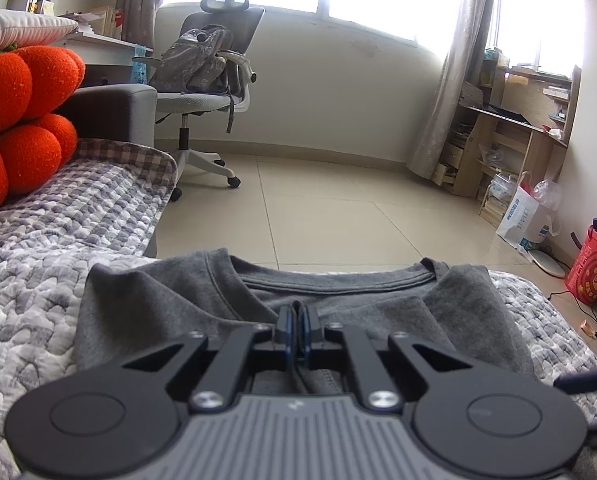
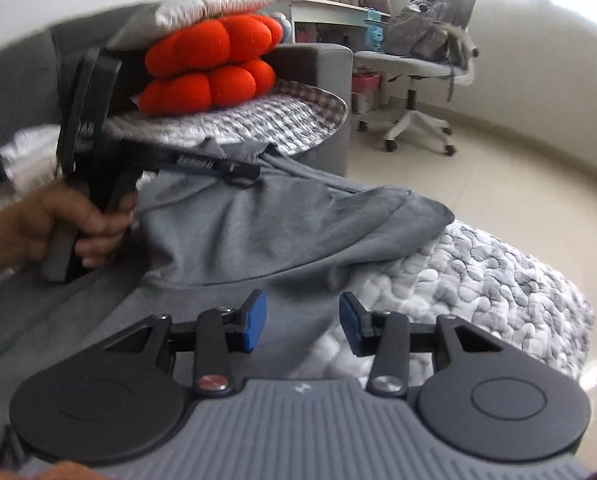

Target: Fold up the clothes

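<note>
My left gripper (image 1: 298, 320) is closed, its fingers pinching a ridge of the grey shirt (image 1: 158, 304) just below the collar. The shirt lies spread on the quilt (image 1: 58, 240), collar at the quilt's edge toward the floor. My right gripper (image 2: 302, 320) is wide open and holds nothing, hovering over the shirt's lower part where it meets the quilt. My left hand (image 2: 70, 224) grips its tool's handle above the shirt. Orange cushions (image 2: 210, 68) sit at the quilt's far end
</note>
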